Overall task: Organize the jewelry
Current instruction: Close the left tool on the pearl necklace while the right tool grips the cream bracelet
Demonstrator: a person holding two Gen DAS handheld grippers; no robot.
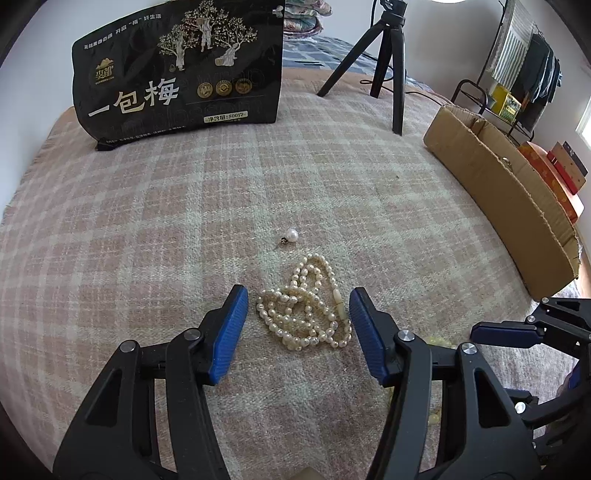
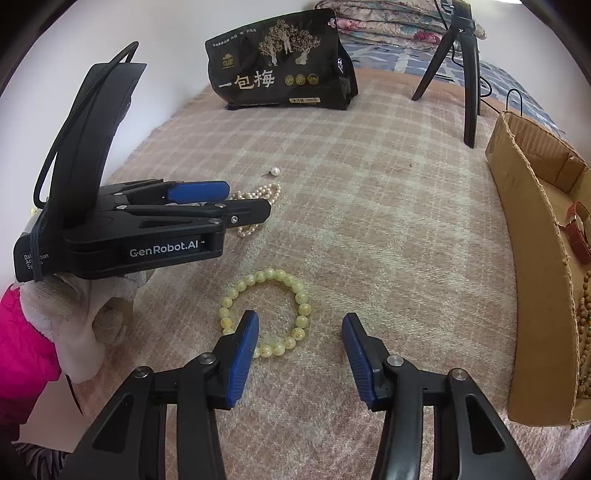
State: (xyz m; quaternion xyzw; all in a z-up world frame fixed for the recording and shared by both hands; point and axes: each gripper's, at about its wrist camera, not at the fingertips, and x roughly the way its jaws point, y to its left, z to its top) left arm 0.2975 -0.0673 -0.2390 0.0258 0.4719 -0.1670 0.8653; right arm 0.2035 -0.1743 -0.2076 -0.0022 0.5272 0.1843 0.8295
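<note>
A heaped pearl necklace (image 1: 304, 306) lies on the pink plaid blanket, between the open jaws of my left gripper (image 1: 297, 301). It also shows in the right wrist view (image 2: 258, 195), partly hidden by the left gripper (image 2: 236, 201). A single pearl pendant (image 1: 290, 235) lies just beyond it, also seen in the right wrist view (image 2: 275, 171). A yellow-green bead bracelet (image 2: 267, 314) lies at the open right gripper (image 2: 300, 325), whose left finger (image 2: 242, 354) sits over the ring. A cardboard box (image 2: 535, 258) at the right holds a red-strapped watch (image 2: 576, 229) and brown beads (image 2: 583, 314).
A black snack bag (image 1: 177, 70) stands at the back of the blanket. A black tripod (image 1: 388, 59) stands behind the box's far end (image 1: 491, 177). Folded quilts (image 2: 388, 22) lie beyond. The right gripper's tip shows at the left wrist view's right edge (image 1: 506, 332).
</note>
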